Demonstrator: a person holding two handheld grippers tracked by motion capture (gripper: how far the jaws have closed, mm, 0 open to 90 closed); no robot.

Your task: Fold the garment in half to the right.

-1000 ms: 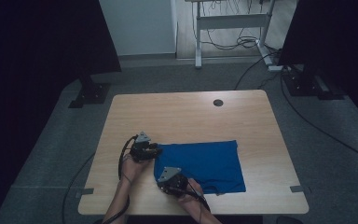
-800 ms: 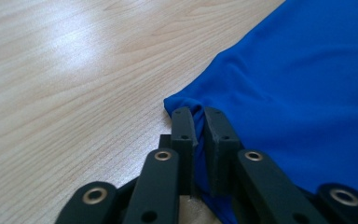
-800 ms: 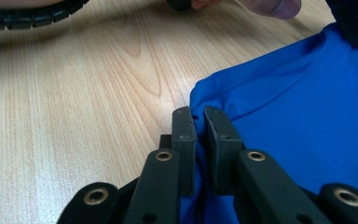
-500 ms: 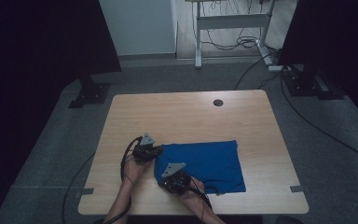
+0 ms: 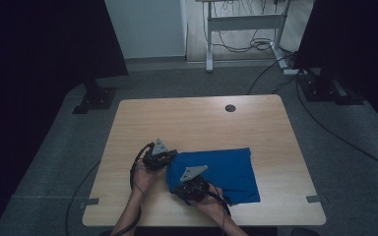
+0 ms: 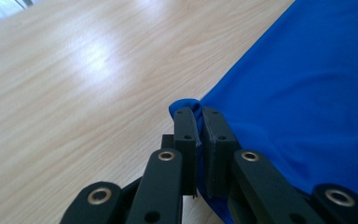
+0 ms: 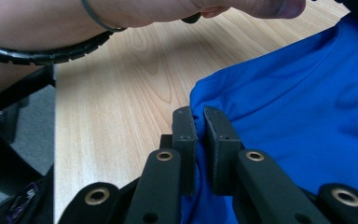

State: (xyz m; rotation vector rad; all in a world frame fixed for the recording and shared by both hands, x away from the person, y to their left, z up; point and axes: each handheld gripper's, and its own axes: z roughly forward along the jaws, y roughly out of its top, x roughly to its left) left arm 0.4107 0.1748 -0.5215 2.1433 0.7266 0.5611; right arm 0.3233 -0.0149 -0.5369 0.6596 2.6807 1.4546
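Black jaws of the left gripper [image 6: 199, 133] are pinched tight on a corner of the blue cloth [image 6: 307, 102]; a small nub of fabric pokes out above the pads; the rest of the cloth runs off to the right in the left gripper view, pale wood table [image 6: 74, 84] on the other side. Right gripper [image 7: 200, 133] is likewise clamped on the cloth's edge; fabric is bunched between its pads and spreads right in soft folds; the other forearm [image 7: 51, 23] with a black cable looped around it crosses the top of the right gripper view.

From the high view: left gripper [image 5: 160, 157] sits at the cloth's far left corner, right gripper [image 5: 193, 184] at its near left corner, both near each other; cloth [image 5: 226, 169] lies on the near-centre part of the table [image 5: 187, 118], left edge gathered at the grippers, right part flat; a round grommet hole [image 5: 230, 107] sits toward the far edge, well apart from the cloth; grey carpet and stand bases surround the table.
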